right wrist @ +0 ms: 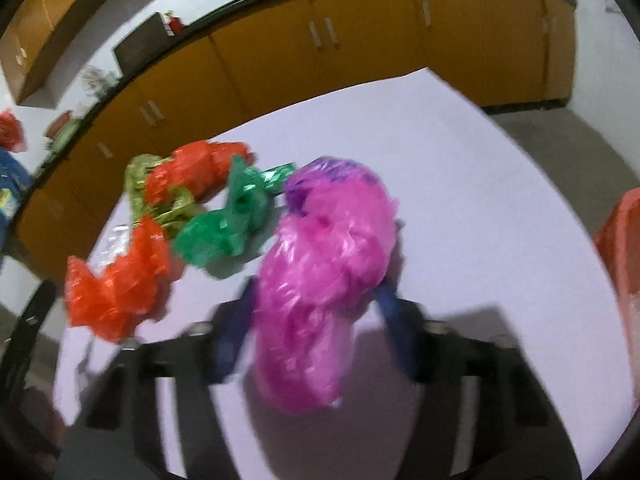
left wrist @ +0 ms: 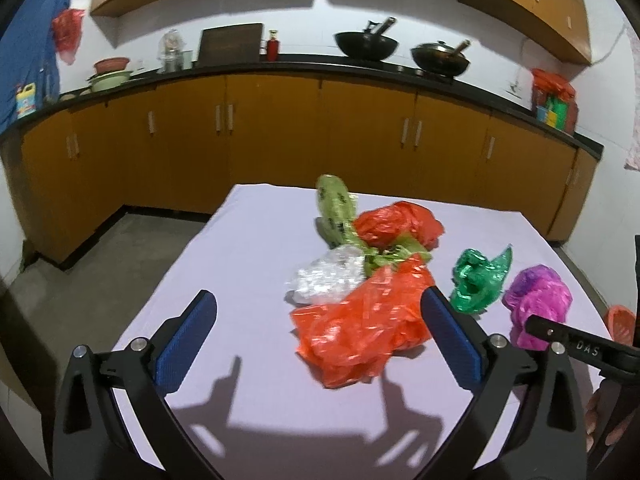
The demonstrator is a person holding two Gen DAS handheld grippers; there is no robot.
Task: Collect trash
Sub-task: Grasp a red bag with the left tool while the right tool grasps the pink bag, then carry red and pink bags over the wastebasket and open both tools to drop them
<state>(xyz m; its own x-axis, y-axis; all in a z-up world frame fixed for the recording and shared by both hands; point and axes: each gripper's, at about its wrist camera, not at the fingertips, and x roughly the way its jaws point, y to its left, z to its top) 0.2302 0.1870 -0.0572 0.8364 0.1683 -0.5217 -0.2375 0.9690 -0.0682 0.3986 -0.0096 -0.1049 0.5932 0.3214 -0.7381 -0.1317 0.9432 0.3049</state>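
Crumpled plastic bags make up the trash on the pale lilac tabletop [left wrist: 224, 264]; from the left wrist view, the left gripper [left wrist: 320, 304] stands with its blue-padded jaws spread wide and empty, the nearer crumpled orange plastic bag [left wrist: 360, 320] lying ahead between the finger lines but not pressed by either pad; a clear crinkled plastic wad [left wrist: 324, 276], a green-yellow bag [left wrist: 340, 212], a second orange bag [left wrist: 396, 224] and a dark green bag [left wrist: 476, 276] lie beyond, close together. From the right wrist view, blurred, the right gripper [right wrist: 316, 300] has the crumpled magenta plastic bag [right wrist: 324, 272] between its jaws, which are drawn in to a middling gap against its sides; the grip appears made; an orange bin edge [right wrist: 620, 248] shows at far right. Judgement: pick-up step in hand; next, the magenta bag must be carried to the bin, and the left must advance to close on the orange bag.
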